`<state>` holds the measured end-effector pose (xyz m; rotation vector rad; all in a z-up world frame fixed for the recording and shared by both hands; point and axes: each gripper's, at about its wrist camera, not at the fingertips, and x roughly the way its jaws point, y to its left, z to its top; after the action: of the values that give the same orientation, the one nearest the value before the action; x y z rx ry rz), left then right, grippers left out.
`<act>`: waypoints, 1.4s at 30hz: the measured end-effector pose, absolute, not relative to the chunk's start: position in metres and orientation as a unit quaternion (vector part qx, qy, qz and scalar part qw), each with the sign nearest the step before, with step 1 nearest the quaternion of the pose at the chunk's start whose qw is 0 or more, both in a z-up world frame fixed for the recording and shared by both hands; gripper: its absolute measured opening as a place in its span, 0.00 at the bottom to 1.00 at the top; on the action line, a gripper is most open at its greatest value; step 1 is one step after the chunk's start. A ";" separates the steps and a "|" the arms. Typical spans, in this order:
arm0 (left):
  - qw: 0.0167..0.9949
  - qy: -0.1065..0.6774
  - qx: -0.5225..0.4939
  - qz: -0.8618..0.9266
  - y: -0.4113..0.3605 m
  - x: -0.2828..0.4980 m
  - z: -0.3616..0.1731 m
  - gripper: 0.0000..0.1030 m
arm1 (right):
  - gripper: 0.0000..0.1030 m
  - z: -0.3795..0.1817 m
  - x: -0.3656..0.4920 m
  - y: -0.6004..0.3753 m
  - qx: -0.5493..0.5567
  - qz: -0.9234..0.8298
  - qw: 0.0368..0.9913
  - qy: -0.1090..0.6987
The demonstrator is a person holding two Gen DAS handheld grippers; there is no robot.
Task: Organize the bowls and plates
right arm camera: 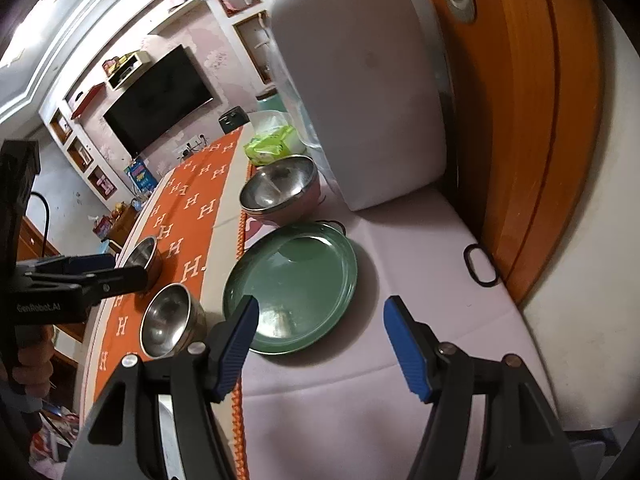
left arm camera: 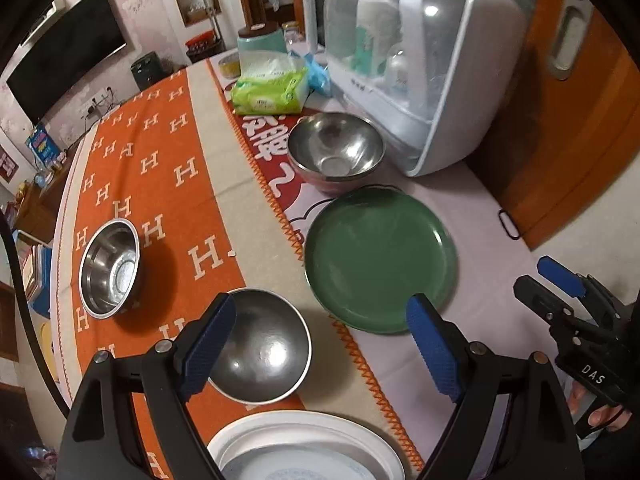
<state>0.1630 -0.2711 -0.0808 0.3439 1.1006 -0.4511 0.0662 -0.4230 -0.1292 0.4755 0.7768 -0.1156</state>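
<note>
On a table draped with an orange cloth patterned in white H letters, a green plate lies empty on the pale mat beside the cloth's zigzag-stitched edge. Just behind the green plate sit stacked steel bowls, the top one nested in a pinkish outer bowl, in front of a white lidded dish cabinet. Left of the green plate, on the orange cloth, stand two single steel bowls: a near bowl close to the plate, and a far bowl further out toward the table's rim. A white plate lies nearer the camera than the green plate, partly out of frame. The left gripper hangs over the gap between the near bowl and the green plate, its blue-padded fingers spread wide with nothing in them. The right gripper hovers at the green plate's near rim, fingers parted and empty, gripping nothing. A green tissue pack rests beyond the stacked bowls.
</note>
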 end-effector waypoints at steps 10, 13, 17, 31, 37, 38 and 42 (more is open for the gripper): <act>0.797 0.551 0.155 -0.194 -0.278 0.198 -0.116 0.84 | 0.63 -0.166 0.086 -0.433 0.264 -0.023 0.874 0.407; 0.787 0.565 0.153 -0.194 -0.283 0.208 -0.132 0.84 | 0.63 -0.177 0.092 -0.434 0.279 -0.010 0.869 0.410; 0.776 0.579 0.149 -0.202 -0.290 0.219 -0.153 0.84 | 0.63 -0.190 0.100 -0.437 0.295 -0.004 0.863 0.411; 0.762 0.605 0.120 -0.195 -0.292 0.241 -0.192 0.79 | 0.54 -0.220 0.121 -0.439 0.305 0.019 0.855 0.420; 0.755 0.614 0.117 -0.196 -0.294 0.245 -0.201 0.70 | 0.36 -0.230 0.128 -0.442 0.310 0.024 0.845 0.436; 0.755 0.615 0.116 -0.197 -0.294 0.245 -0.203 0.69 | 0.34 -0.231 0.129 -0.442 0.309 0.025 0.844 0.438; 0.753 0.617 0.123 -0.192 -0.298 0.247 -0.210 0.63 | 0.22 -0.234 0.133 -0.442 0.307 0.028 0.842 0.443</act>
<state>0.2467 -0.2977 -0.2095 0.2681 1.3473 -0.4194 0.1326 -0.4419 -0.2335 0.6481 0.9351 0.0593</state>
